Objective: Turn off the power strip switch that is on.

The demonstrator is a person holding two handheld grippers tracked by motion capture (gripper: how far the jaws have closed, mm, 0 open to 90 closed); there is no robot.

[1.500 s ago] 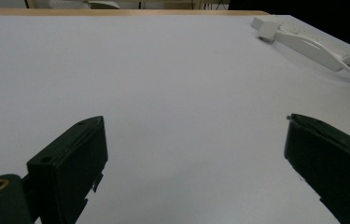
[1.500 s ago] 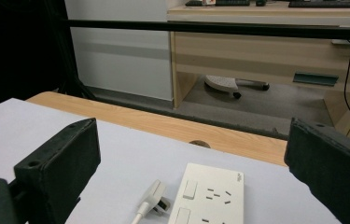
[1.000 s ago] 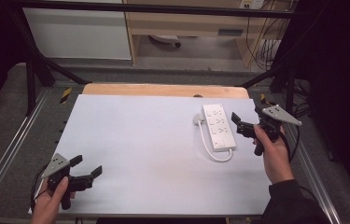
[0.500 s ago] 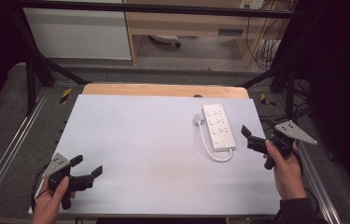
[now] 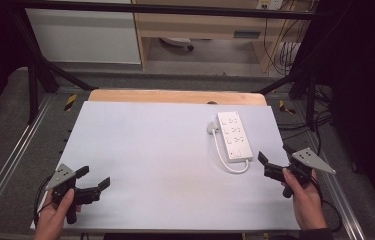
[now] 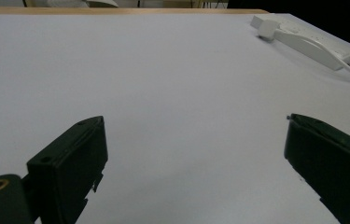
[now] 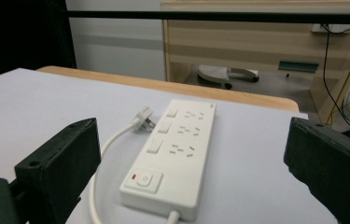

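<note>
A white power strip (image 5: 234,135) lies flat at the right of the white table (image 5: 165,165), with its cord looped back and its plug (image 5: 212,129) lying loose beside its far end. My right gripper (image 5: 276,161) is open near the table's right front edge, just behind the strip's switch end. The right gripper view has the power strip (image 7: 172,151) and plug (image 7: 143,116) between its wide jaws. My left gripper (image 5: 94,177) is open at the front left, holding nothing. Far off in the left gripper view lies the power strip (image 6: 303,39).
A wooden strip (image 5: 175,96) runs along the table's far edge. Metal rails (image 5: 10,160) flank the table. Behind stand white cabinets (image 5: 85,32), a wooden shelf unit (image 5: 210,25) and hanging cables (image 5: 287,50).
My right gripper has pulled back from the power strip toward the table's right front edge. The left gripper has stayed in place.
</note>
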